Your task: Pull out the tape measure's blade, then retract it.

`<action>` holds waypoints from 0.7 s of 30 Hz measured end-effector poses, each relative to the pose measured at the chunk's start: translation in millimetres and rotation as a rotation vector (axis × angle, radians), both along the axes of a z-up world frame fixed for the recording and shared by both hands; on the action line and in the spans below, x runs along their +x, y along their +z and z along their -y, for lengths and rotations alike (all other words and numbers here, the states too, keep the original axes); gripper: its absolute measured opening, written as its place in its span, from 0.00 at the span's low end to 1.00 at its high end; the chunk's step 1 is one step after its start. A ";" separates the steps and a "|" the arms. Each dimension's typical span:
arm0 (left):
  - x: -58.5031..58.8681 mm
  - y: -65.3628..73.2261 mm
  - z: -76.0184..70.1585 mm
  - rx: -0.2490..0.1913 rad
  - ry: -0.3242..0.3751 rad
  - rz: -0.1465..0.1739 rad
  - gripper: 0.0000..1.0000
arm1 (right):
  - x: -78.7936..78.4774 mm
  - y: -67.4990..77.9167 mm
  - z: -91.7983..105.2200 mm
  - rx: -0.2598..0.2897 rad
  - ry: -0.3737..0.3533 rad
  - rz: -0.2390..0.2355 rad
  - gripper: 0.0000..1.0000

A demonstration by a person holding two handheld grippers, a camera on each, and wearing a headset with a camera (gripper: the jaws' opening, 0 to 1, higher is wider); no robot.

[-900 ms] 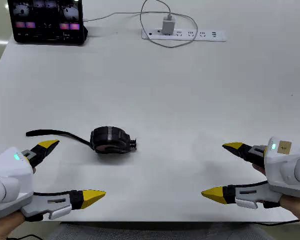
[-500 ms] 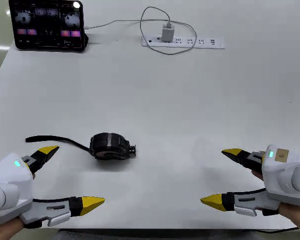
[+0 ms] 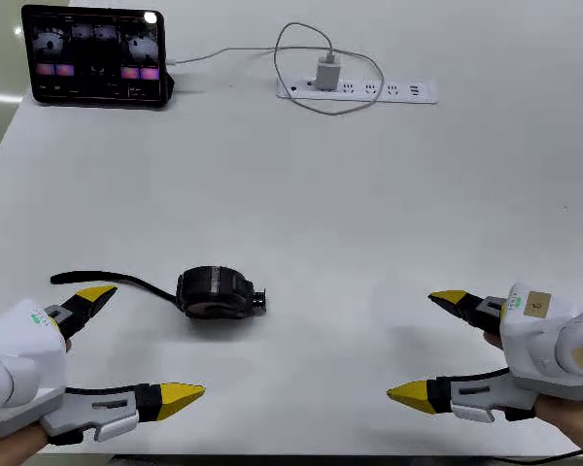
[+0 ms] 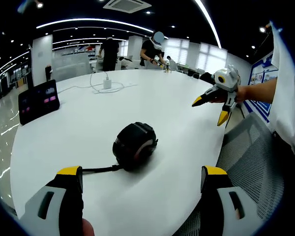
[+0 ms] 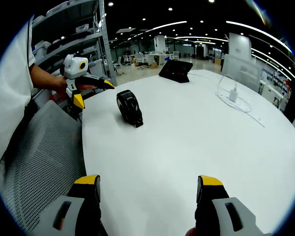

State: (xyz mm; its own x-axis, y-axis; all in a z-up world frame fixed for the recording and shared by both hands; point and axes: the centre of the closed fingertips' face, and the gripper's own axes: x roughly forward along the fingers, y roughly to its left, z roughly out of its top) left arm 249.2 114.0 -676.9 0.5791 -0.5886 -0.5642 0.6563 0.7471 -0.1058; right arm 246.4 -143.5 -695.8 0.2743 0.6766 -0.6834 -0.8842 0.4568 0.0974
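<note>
We judge this to be the very start of the task. Nothing is gripped, and the blade sits wound inside its case.

At the left, the left gripper [image 3: 141, 343] hovers over the near edge of the white table [image 3: 369, 214]. Its yellow-tipped jaws are spread wide and hold nothing. Just beyond its farther jaw lies a black wrist strap [image 3: 102, 278], which runs right to the tape measure [image 3: 214, 292]. The tape measure is a round black case resting on the table, left of centre and close to us. The blade's end hook [image 3: 259, 298] pokes out on its right side. Well apart to the right, the right gripper [image 3: 428, 345] hovers above the same near edge, its jaws likewise wide apart and empty.

We think the next move calls for the left gripper to close on the case and steady it. Meanwhile the right gripper would travel left and pinch the hook. The hook is small and low to the table, so that pinch wants care.

Both grippers are held low and point inward toward each other, each with one jaw nearer us and one farther. In the left gripper view the case sits ahead, between the jaws. In the right gripper view it lies far ahead, left of centre.

Along the far edge stand a tablet [image 3: 94, 54] at the left and a power strip [image 3: 369, 90] further right.
</note>
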 end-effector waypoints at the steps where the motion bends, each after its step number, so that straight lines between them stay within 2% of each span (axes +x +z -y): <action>1: 1.3 -1.2 0.1 0.005 -0.004 0.003 0.99 | 0.5 0.0 -2.1 -0.001 0.005 0.000 0.79; 12: 10.6 -9.9 7.9 0.021 -0.056 -0.002 0.99 | 7.2 -10.3 -12.4 0.009 0.040 -0.016 0.78; 21: 22.0 -13.5 6.9 0.036 -0.084 -0.001 0.99 | 14.4 -15.2 -18.9 0.013 0.064 -0.022 0.77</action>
